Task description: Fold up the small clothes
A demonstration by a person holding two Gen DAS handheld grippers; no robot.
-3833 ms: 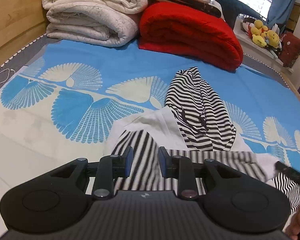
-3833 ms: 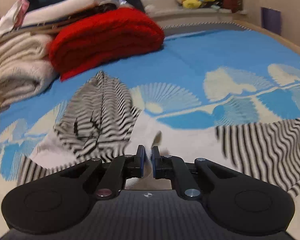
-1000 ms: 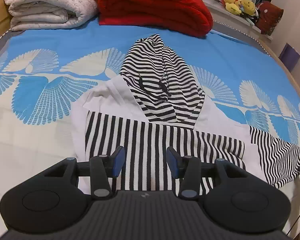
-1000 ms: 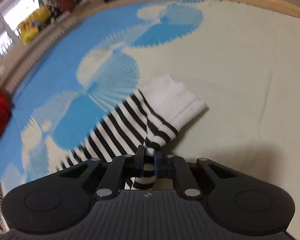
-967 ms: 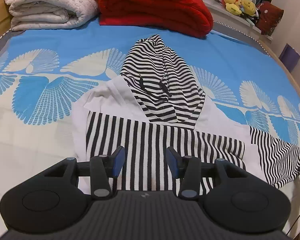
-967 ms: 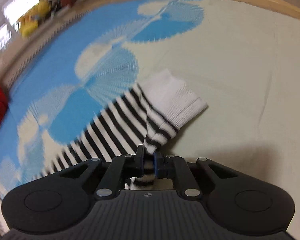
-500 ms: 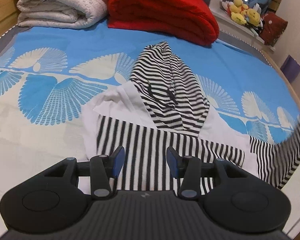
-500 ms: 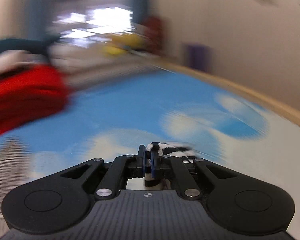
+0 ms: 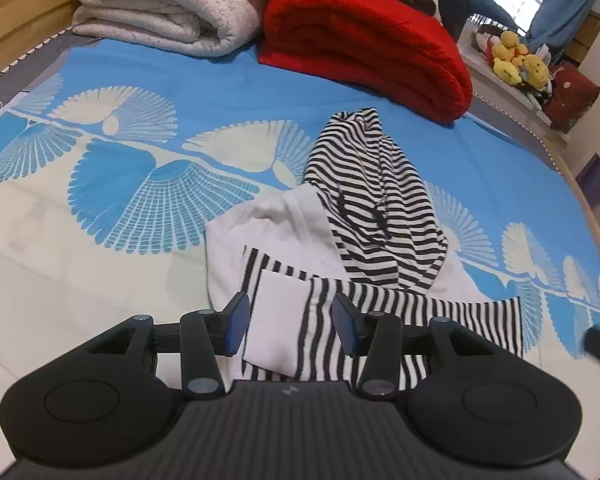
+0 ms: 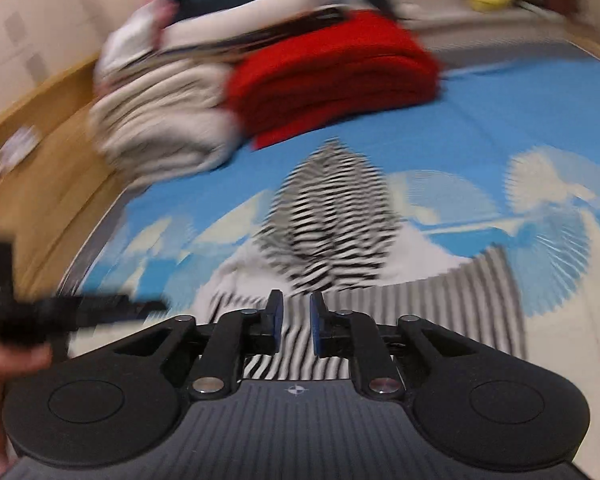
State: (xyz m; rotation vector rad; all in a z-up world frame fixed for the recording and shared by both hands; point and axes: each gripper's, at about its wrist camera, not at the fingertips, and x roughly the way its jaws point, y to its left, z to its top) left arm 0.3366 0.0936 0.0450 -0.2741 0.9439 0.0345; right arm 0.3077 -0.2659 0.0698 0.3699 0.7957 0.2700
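Observation:
A black-and-white striped hoodie [image 9: 376, 200] with a white body lies flat on the blue patterned sheet [image 9: 140, 200]. One striped sleeve [image 9: 420, 320] is folded across its lower part, and its white cuff [image 9: 276, 320] rests on the stripes. My left gripper [image 9: 290, 314] hovers open just above that cuff, with nothing held. In the blurred right wrist view my right gripper [image 10: 296, 320] is above the folded sleeve [image 10: 480, 300]. Its jaws are opening, a narrow gap shows between them, and no cloth is pinched. The hood [image 10: 332, 232] lies beyond it.
A folded red blanket [image 9: 364, 36] and rolled white quilts [image 9: 172, 4] are stacked at the head of the bed. Plush toys [image 9: 516, 60] sit on a ledge at the far right. The wooden bed frame [image 10: 40, 168] runs along the left.
My right gripper lifted the sleeve from the far right, swung it over the hoodie's body and let go. The cuff now lies under my left gripper, which shifted slightly.

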